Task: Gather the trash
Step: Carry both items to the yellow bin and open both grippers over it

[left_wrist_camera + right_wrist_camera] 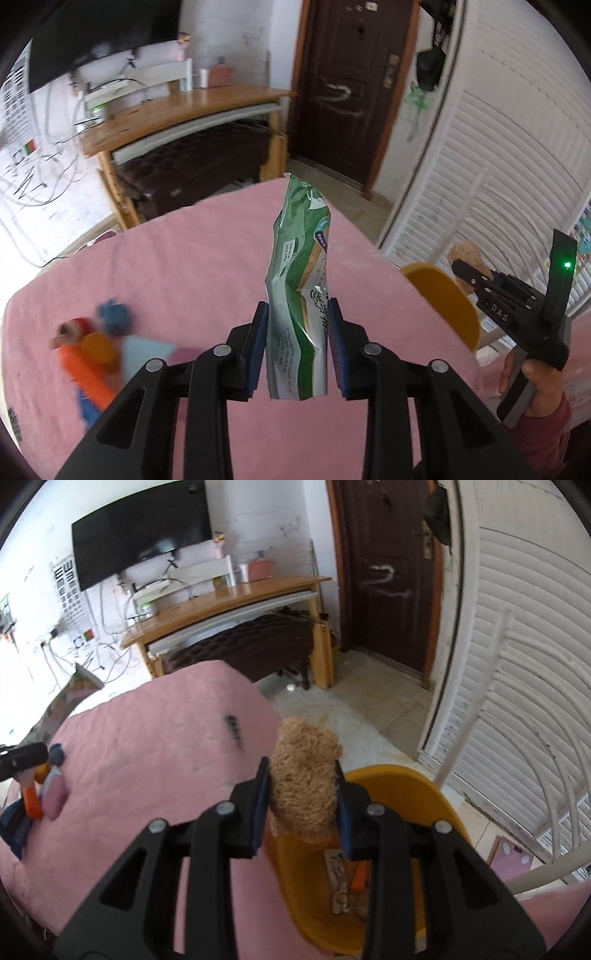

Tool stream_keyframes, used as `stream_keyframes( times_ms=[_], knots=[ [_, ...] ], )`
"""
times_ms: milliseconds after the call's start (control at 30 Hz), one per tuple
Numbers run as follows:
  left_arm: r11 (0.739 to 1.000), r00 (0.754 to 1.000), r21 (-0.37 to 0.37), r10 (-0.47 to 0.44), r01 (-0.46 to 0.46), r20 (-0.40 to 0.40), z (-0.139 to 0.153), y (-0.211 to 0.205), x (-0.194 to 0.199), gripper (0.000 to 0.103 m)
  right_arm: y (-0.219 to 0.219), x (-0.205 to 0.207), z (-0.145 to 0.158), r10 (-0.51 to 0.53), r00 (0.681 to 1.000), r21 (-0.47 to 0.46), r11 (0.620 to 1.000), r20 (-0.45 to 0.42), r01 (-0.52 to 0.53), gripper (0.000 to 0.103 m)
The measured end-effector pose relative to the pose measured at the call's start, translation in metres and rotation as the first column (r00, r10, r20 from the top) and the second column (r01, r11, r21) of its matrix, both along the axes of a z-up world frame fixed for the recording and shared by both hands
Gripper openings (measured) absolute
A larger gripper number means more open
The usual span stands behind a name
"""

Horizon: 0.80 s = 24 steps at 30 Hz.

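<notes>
Pinching a green snack wrapper (299,295) between its blue pads, the left hand-held gripper (297,343) holds the pack upright by its lower part, most of it standing free above the jaws. Judging by the creases and the glossy film, it is light, limp and slippery; a grip low across the flat width, as here, looks sound, though the tall end may flop. The right hand-held gripper (301,801) is closed on a tan fibrous wad (303,775), which looks soft, springy and almost weightless, so squeezing its middle should hold it. Just below and beyond that gripper sits a yellow bin (406,786) with some scraps already inside. Out to the left of the left hand-held gripper, on the pink-covered surface (184,258), lie blurred items, an orange tube (85,373) among them; what they are is unclear. The bin's base is hidden behind the jaws, and only the right hand (532,387) of the person shows.
</notes>
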<state>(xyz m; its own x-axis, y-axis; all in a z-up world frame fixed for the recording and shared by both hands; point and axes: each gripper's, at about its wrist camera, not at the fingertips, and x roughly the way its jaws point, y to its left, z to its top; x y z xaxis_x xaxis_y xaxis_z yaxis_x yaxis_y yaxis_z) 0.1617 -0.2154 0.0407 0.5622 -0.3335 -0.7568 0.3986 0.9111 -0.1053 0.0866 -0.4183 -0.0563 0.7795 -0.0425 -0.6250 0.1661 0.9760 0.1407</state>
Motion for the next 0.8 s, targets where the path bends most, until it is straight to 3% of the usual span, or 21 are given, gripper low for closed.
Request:
stream_keyframes(
  times_ms=[500, 533, 600, 633, 667, 800],
  knots=[
    [0.983, 0.977, 0.046, -0.17, 0.177, -0.13, -0.034, -0.149, 0.009, 0.027, -0.083, -0.005, -0.063, -0.086, 0.992, 0.104, 0.99, -0.096, 0.096, 0.032],
    [0.981, 0.973, 0.05, -0.18, 0.189, -0.142, -0.038, -0.16, 0.01, 0.027, -0.085, -0.005, -0.066, -0.087, 0.991, 0.111, 0.989, -0.101, 0.099, 0.033],
    [0.977, 0.967, 0.059, -0.192, 0.204, -0.165, -0.047, -0.175, 0.01, 0.027, -0.09, -0.004, -0.071, -0.092, 0.99, 0.127, 0.986, -0.111, 0.106, 0.049],
    [0.976, 0.965, 0.062, -0.195, 0.208, -0.176, -0.052, -0.182, 0.011, 0.027, -0.094, -0.005, -0.074, -0.099, 0.989, 0.141, 0.983, -0.113, 0.114, 0.067],
    [0.975, 0.964, 0.066, -0.195, 0.21, -0.182, -0.055, -0.186, 0.011, 0.027, -0.097, -0.007, -0.075, -0.103, 0.989, 0.149, 0.982, -0.109, 0.119, 0.071],
    [0.971, 0.955, 0.077, -0.206, 0.226, -0.212, -0.068, -0.205, 0.014, 0.034, -0.105, -0.012, -0.077, -0.122, 0.987, 0.163, 0.977, -0.1, 0.137, 0.071]
  ],
)
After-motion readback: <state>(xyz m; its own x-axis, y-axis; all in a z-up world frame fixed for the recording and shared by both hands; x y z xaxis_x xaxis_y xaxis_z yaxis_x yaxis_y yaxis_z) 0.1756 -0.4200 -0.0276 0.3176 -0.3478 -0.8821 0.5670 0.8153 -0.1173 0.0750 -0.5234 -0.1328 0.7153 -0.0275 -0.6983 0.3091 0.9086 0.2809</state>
